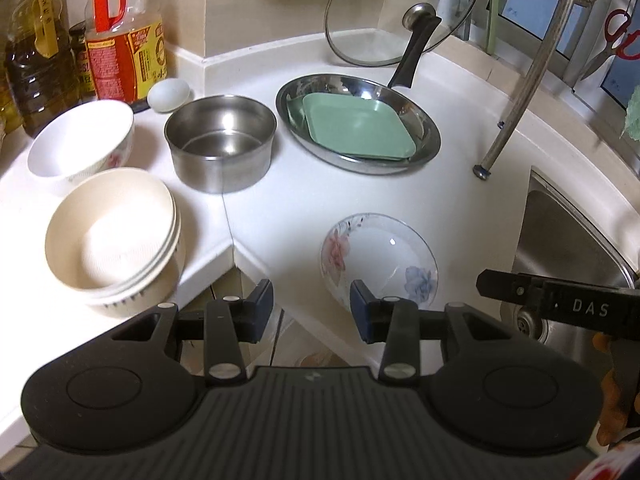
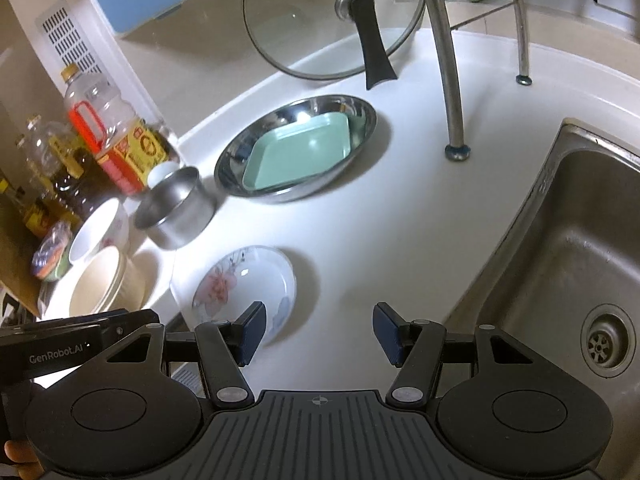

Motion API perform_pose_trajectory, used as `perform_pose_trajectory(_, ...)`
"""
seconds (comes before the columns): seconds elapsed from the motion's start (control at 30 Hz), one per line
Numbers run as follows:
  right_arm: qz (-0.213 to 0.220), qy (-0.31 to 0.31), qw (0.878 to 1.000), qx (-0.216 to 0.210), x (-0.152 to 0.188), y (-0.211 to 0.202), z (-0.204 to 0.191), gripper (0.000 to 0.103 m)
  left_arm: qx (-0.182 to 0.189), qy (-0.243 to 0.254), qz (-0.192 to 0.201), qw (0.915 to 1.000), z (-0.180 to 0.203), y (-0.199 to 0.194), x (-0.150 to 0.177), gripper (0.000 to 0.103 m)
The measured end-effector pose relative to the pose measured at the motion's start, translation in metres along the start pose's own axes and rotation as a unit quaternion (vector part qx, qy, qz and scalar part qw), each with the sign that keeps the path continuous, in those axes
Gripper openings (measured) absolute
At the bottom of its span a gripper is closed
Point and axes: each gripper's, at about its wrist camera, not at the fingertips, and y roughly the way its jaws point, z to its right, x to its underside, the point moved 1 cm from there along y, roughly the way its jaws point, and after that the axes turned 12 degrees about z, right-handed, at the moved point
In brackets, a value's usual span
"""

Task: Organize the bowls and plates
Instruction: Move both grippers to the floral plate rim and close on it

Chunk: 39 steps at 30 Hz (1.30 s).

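A white floral plate (image 1: 378, 256) (image 2: 240, 284) lies alone near the counter's front edge. My left gripper (image 1: 312, 312) hovers open just in front of it; its right pad overlaps the plate's near rim, and nothing sits between the pads. My right gripper (image 2: 320, 332) is open wide, with its left pad over the plate's right edge and bare counter between the fingers. A steel pan (image 1: 428, 136) (image 2: 240, 156) holds stacked green square plates (image 1: 356, 124) (image 2: 300, 156). Stacked cream bowls (image 1: 112, 236) (image 2: 102, 284), a white flowered bowl (image 1: 80, 144) (image 2: 98, 236) and a steel pot (image 1: 222, 144) (image 2: 176, 208) stand at left.
Oil bottles (image 1: 124, 32) and an egg (image 1: 168, 96) crowd the back left corner. A glass lid (image 1: 400, 20) (image 2: 332, 20) leans on the back wall. A rack leg (image 1: 484, 170) (image 2: 456, 152) stands beside the steel sink (image 1: 568, 240) (image 2: 580, 260) at right.
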Motion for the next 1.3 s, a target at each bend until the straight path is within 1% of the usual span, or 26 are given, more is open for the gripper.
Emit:
perform_pose_trajectory(0.27, -0.01, -0.011, 1.0, -0.01, 0.012, -0.005, 0.003, 0.06, -0.008, -0.001, -0.002, 1.0, 0.009, -0.007, 0.014, 0.038)
perform_pose_trajectory(0.57, -0.027, -0.021, 0.999, -0.025, 0.02, -0.004, 0.0, 0.06, -0.004, -0.001, -0.011, 0.9999, 0.017, -0.007, 0.027, 0.038)
perform_pose_trajectory(0.67, -0.03, -0.023, 0.999, -0.028, 0.022, -0.003, -0.002, 0.06, -0.001, 0.006, -0.011, 0.9999, 0.019, -0.006, 0.028, 0.038)
perform_pose_trajectory(0.97, -0.019, -0.007, 1.0, -0.02, 0.021, 0.007, -0.003, 0.06, 0.012, 0.022, -0.001, 0.9997, 0.02, 0.006, 0.025, 0.038)
perform_pose_trajectory(1.17, -0.001, -0.005, 1.0, -0.023, 0.019, 0.018, -0.009, 0.059, 0.021, 0.014, -0.001, 0.9997, 0.016, 0.022, 0.019, 0.037)
perform_pose_trajectory(1.2, 0.001, -0.005, 1.0, -0.024, 0.018, 0.021, -0.011, 0.059, 0.022, 0.012, 0.0, 0.9997, 0.015, 0.024, 0.018, 0.037)
perform_pose_trajectory(1.3, 0.003, -0.009, 1.0, -0.025, 0.018, 0.029, -0.016, 0.052, 0.02, 0.01, -0.001, 0.9997, 0.013, 0.031, 0.016, 0.036)
